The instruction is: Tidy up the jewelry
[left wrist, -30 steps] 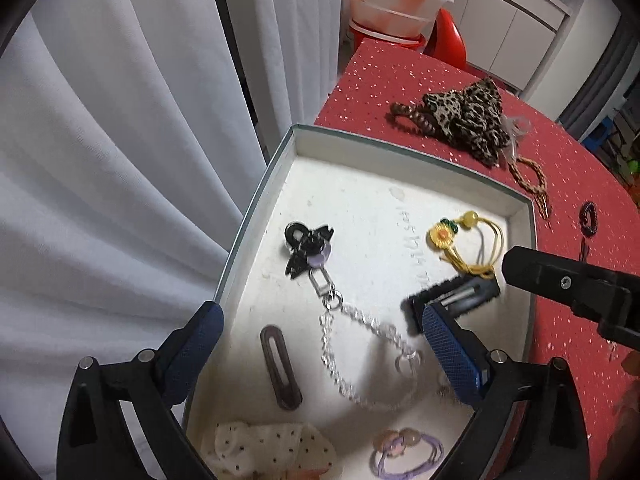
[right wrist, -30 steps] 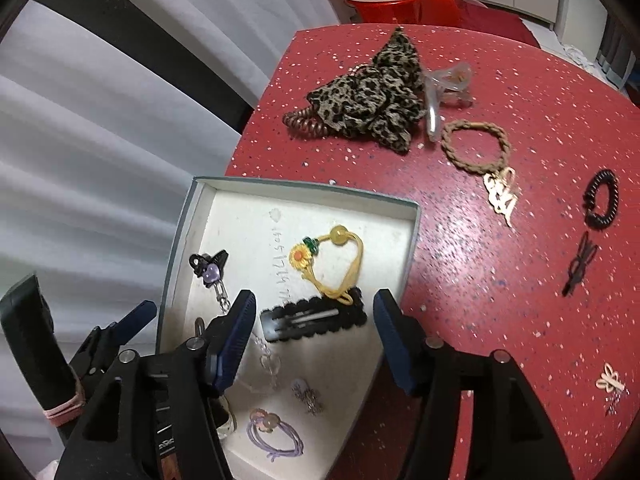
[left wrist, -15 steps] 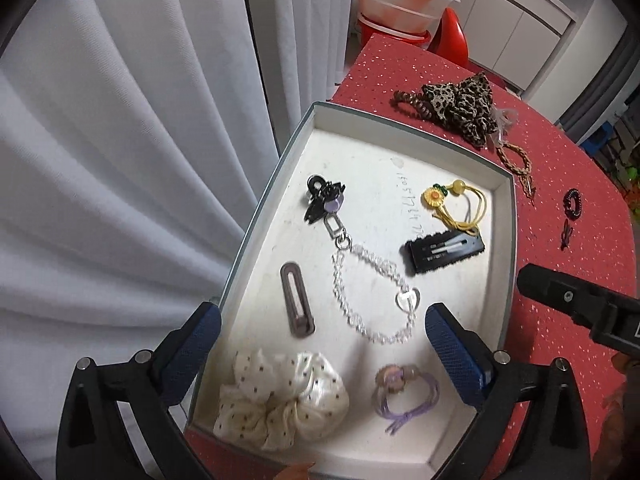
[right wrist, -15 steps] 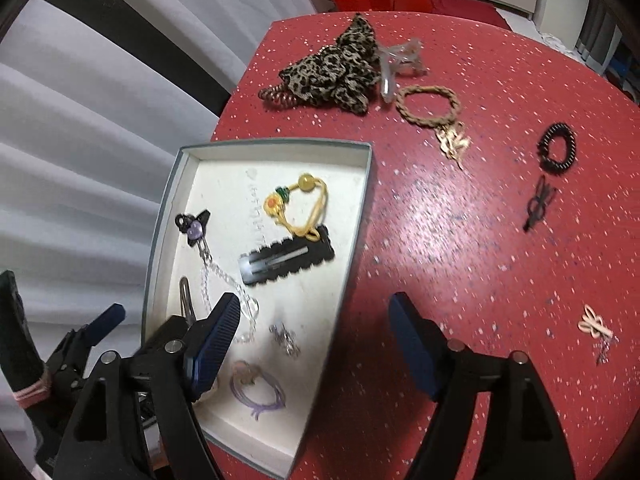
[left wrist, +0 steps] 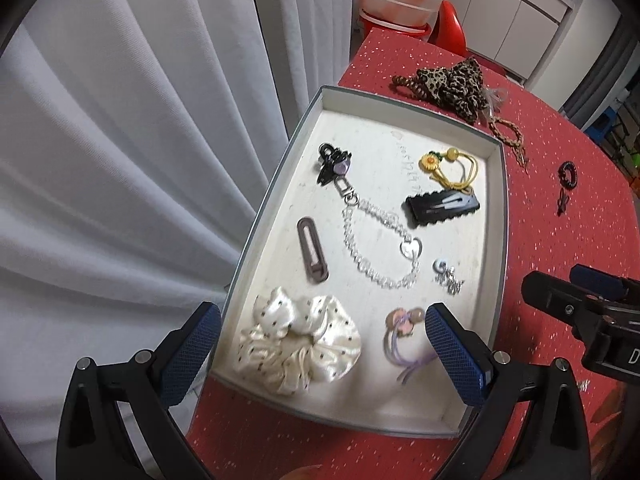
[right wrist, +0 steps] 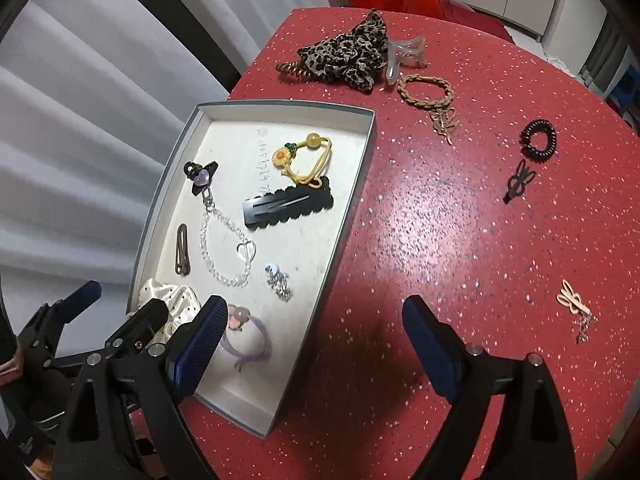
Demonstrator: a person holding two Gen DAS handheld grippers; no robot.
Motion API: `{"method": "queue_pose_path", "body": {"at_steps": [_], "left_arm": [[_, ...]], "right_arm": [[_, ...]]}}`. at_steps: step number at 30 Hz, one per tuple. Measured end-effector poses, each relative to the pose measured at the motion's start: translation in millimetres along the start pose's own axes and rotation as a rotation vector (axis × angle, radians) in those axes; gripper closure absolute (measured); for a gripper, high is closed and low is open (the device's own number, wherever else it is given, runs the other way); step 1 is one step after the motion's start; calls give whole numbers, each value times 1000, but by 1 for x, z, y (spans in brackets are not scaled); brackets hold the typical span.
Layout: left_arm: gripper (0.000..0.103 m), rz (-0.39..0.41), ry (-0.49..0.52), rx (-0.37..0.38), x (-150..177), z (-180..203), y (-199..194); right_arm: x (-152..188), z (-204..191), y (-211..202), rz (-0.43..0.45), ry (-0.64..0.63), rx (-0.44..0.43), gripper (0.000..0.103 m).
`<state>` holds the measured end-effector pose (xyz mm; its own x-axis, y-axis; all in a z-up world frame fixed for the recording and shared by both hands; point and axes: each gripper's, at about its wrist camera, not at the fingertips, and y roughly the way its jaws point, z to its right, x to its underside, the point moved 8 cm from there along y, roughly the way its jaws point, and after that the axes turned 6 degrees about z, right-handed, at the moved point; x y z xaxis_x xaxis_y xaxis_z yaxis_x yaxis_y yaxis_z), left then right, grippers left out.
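1. The right gripper (right wrist: 312, 332) hangs above the table with its jaws spread wide; they have just been opening, and nothing is between them. One blue pad sits over the near end of the tray, the other over bare red tabletop.
2. The left gripper (left wrist: 320, 344) is likewise wide open and empty, pointing steeply down over the near end of the tray (left wrist: 498, 240).
3. Just below the left gripper lie a cream dotted scrunchie (left wrist: 298, 346) and a purple hair tie (left wrist: 404, 332) with pink beads.
4. Further in the tray are a brown hair clip (left wrist: 313, 249), a clear bead chain (left wrist: 380, 240) with a heart charm, and a small silver charm (left wrist: 448, 274).
5. At the tray's far end sit a black claw clip (left wrist: 332, 162) joined to the chain, a black scalloped snap clip (right wrist: 289, 206), and a yellow hair tie (right wrist: 304, 158) with a flower, its loop touching the snap clip.
6. On the red table (right wrist: 440, 220) outside the tray, at the far side, are a leopard scrunchie (right wrist: 348, 54), a clear claw clip (right wrist: 404, 54) just beside it, and a braided tan hair tie (right wrist: 426, 92).
7. To the right lie a black coil hair tie (right wrist: 538, 138), a small black clip (right wrist: 518, 182) near it, and a pink clip (right wrist: 572, 300) well apart.
8. White curtains (left wrist: 120, 140) hang beside the table.
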<state>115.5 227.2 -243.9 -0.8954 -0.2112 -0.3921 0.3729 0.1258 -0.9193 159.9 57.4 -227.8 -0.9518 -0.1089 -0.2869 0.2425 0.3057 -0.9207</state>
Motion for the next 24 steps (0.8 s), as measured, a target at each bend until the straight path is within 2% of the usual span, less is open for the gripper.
{"method": "queue_pose_path", "body": {"at_steps": [5, 10, 14, 24], "left_arm": [[1, -11, -1, -10, 12, -3, -11], [1, -33, -8, -13, 26, -4, -21], [1, -51, -16, -28, 40, -7, -29], [1, -61, 3, -5, 62, -3, -62]], "right_arm": [[17, 0, -3, -37, -1, 21, 12], [38, 1, -8, -111, 0, 20, 12], [49, 0, -16, -115, -5, 20, 12], [66, 0, -46, -87, -7, 44, 12]]}}
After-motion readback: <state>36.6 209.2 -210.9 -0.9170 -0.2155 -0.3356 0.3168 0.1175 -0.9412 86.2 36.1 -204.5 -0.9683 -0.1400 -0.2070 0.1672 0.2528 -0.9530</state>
